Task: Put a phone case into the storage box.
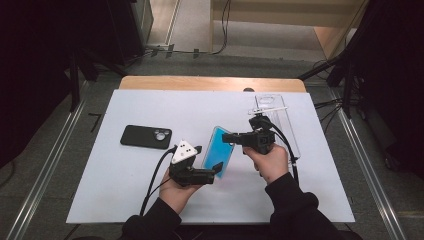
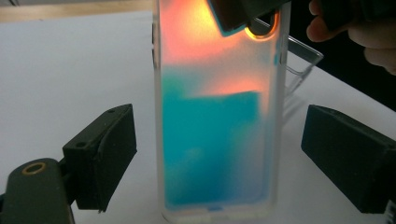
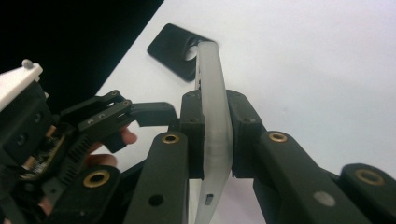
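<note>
A translucent phone case [image 1: 218, 150], blue with an orange glow, is held tilted above the white mat. My right gripper [image 1: 229, 137] is shut on its far end. In the right gripper view the pads [image 3: 192, 135] press both faces of the case [image 3: 212, 79]. My left gripper [image 1: 207, 159] is open at the case's near end. In the left gripper view its two jaws stand wide on either side of the case [image 2: 215, 116], well clear of its edges. The right gripper's jaw [image 2: 238, 14] clamps the case at the top of that view.
A black phone [image 1: 146, 136] lies camera-up on the white mat [image 1: 150, 200] to the left, also seen as the black phone [image 3: 173, 51]. A clear plastic case [image 1: 280, 115] lies at the back right. The table's wooden far edge [image 1: 210, 82] shows beyond the mat.
</note>
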Demonstrator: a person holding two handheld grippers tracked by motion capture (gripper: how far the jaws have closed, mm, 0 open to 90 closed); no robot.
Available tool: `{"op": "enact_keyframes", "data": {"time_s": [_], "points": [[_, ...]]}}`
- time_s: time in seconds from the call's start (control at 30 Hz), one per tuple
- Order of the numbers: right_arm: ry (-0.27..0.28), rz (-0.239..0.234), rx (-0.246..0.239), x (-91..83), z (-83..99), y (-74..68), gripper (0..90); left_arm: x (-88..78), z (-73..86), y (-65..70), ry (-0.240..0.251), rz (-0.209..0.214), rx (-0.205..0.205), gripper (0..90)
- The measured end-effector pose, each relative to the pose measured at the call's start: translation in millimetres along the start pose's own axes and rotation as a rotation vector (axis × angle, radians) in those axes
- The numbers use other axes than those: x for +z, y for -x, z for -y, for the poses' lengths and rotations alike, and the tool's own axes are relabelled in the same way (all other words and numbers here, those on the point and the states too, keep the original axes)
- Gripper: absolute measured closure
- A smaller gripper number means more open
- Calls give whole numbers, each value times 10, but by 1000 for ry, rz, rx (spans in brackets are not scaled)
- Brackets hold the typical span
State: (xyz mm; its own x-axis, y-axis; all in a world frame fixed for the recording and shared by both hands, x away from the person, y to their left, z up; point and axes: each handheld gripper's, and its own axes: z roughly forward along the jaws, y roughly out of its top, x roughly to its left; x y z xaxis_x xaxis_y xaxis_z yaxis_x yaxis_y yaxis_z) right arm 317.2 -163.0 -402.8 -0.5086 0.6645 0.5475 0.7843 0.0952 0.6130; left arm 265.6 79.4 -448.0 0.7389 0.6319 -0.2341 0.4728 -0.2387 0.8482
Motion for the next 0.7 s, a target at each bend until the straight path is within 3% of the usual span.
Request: {"op": "enact_keyframes", "data": {"time_s": [0.23, 0.37, 0.57, 0.7], "points": [[15, 45, -81, -40, 15, -52, 768, -11, -77, -31, -104, 22, 32, 132], [17, 65, -134, -50, 30, -74, 768, -23, -113, -36, -159, 28, 80, 141], [16, 68, -232, -88, 55, -85, 768, -57, -171, -126, -229, 85, 56, 178], [-2, 44, -306, -110, 74, -90, 767, -100, -200, -170, -237, 105, 61, 201]]}}
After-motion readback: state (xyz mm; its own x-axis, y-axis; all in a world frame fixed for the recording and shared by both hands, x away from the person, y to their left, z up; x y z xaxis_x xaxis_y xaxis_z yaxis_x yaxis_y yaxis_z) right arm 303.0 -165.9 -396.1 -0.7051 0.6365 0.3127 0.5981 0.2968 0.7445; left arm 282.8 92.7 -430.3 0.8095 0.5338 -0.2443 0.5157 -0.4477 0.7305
